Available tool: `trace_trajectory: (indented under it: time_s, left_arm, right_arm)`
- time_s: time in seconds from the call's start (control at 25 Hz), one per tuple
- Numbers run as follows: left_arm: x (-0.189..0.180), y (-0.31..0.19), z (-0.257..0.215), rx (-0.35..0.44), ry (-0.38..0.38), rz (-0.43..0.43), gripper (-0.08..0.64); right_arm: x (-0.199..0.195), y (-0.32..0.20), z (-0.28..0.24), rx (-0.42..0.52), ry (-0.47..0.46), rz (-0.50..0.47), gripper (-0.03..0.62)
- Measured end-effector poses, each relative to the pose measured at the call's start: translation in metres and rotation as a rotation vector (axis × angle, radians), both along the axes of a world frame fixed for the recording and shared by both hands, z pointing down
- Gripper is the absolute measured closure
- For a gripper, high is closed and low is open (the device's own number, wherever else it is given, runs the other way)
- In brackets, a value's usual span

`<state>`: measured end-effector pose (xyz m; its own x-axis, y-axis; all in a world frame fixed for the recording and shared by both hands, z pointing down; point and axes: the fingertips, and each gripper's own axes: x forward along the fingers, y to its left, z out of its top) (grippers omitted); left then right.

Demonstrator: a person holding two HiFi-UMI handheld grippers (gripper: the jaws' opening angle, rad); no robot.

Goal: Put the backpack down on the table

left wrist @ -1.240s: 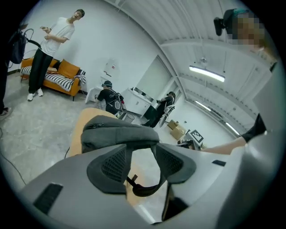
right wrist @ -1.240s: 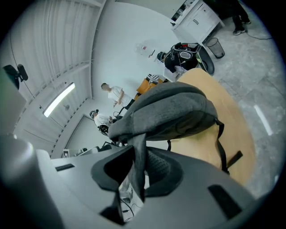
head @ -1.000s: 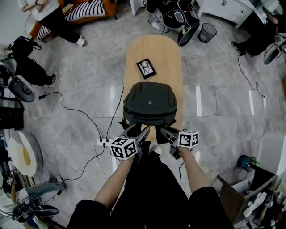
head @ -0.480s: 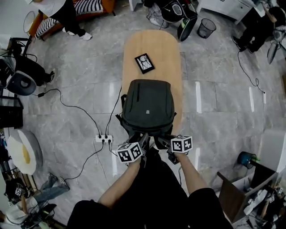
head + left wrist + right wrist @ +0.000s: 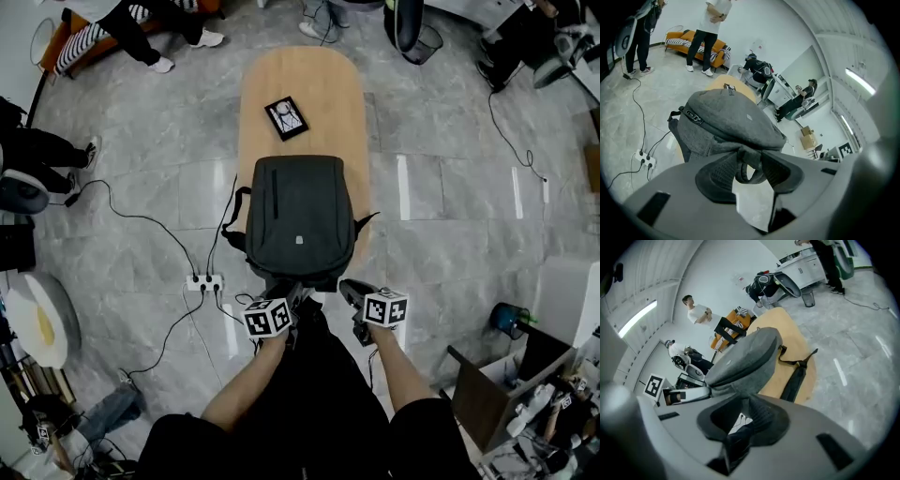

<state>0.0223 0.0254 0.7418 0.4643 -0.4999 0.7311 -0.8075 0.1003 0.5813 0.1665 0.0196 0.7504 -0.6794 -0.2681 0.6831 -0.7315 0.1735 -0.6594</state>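
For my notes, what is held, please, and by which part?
The backpack: right gripper on a near-end strap; left gripper's jaws, just closing, pinch its loop.

The dark grey cloth backpack [image 5: 300,220] had black straps. The long rounded wooden table [image 5: 300,80] was light brown. The flat square frame [image 5: 286,118] was black, with a white picture and dark lines. The shiny stone floor [image 5: 450,216] was grey with pale cloudy streaks. The small plastic power strip [image 5: 203,280] was white. The left gripper [image 5: 749,159] and right gripper [image 5: 740,418] were grey with darker ribbed pads. Their marker cubes [image 5: 267,317] were white with black squares. The soft orange sofa [image 5: 696,44] had black-and-white stripes.
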Motion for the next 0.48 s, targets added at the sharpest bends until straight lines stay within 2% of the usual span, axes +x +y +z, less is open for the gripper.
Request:
trace_trajectory:
  time_s: [0.12, 0.32, 0.48]
  left_arm:
    - [0.004, 0.003, 0.019, -0.015, -0.012, 0.022, 0.388]
    - [0.005, 0.002, 0.054, -0.065, -0.040, 0.079, 0.393]
    - [0.007, -0.006, 0.078, -0.093, -0.048, 0.092, 0.394]
  right_arm:
    - [0.007, 0.006, -0.004, 0.006, 0.003, 0.037, 0.554]
    - [0.007, 0.028, -0.014, 0.015, -0.026, 0.039, 0.560]
    - [0.007, 0.041, -0.015, 0.012, -0.033, 0.037, 0.561]
